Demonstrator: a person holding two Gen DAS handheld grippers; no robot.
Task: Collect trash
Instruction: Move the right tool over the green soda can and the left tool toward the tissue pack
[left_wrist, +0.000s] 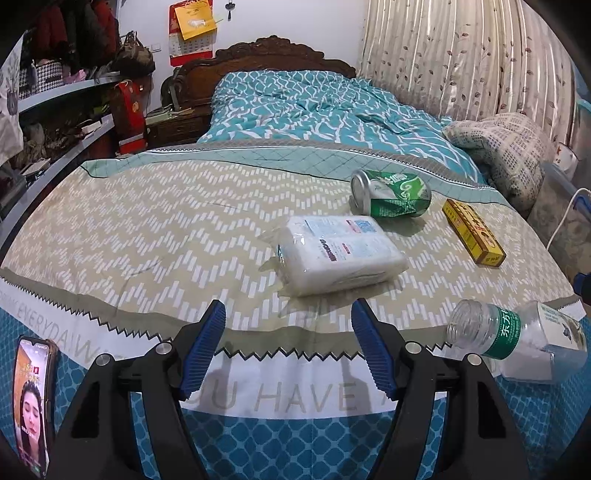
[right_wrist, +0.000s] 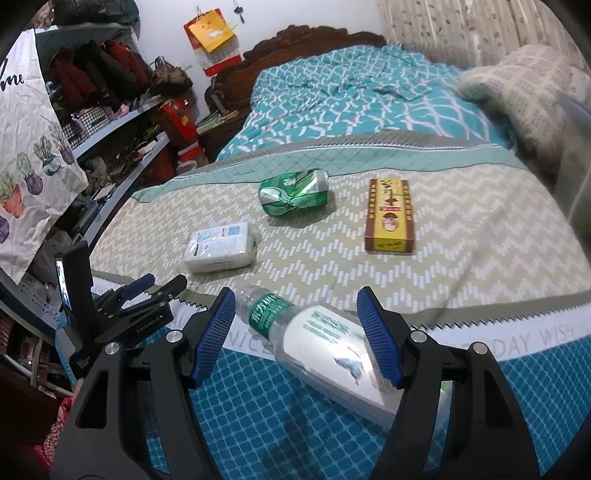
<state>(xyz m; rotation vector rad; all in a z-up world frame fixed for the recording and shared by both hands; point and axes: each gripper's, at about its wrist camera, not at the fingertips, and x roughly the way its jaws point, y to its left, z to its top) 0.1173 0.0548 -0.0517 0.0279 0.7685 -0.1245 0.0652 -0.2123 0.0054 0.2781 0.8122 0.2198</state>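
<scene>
On the bed lie a white tissue pack (left_wrist: 338, 254) (right_wrist: 221, 246), a crushed green can (left_wrist: 393, 192) (right_wrist: 295, 192), a yellow-brown box (left_wrist: 473, 232) (right_wrist: 388, 216) and an uncapped clear plastic bottle (left_wrist: 517, 338) (right_wrist: 317, 339) with a green label. My left gripper (left_wrist: 288, 347) is open and empty, just short of the tissue pack. My right gripper (right_wrist: 297, 339) is open, its blue pads on either side of the bottle, which lies on the bed. The left gripper also shows in the right wrist view (right_wrist: 147, 291) at the left.
The bed has a beige zigzag mat (left_wrist: 166, 229), a teal quilt (left_wrist: 314, 114) and a folded blanket (left_wrist: 506, 147) at the right. Cluttered shelves (right_wrist: 110, 122) line the left side. A curtain (left_wrist: 461, 55) hangs at the right. A phone (left_wrist: 33, 402) is mounted on the left gripper.
</scene>
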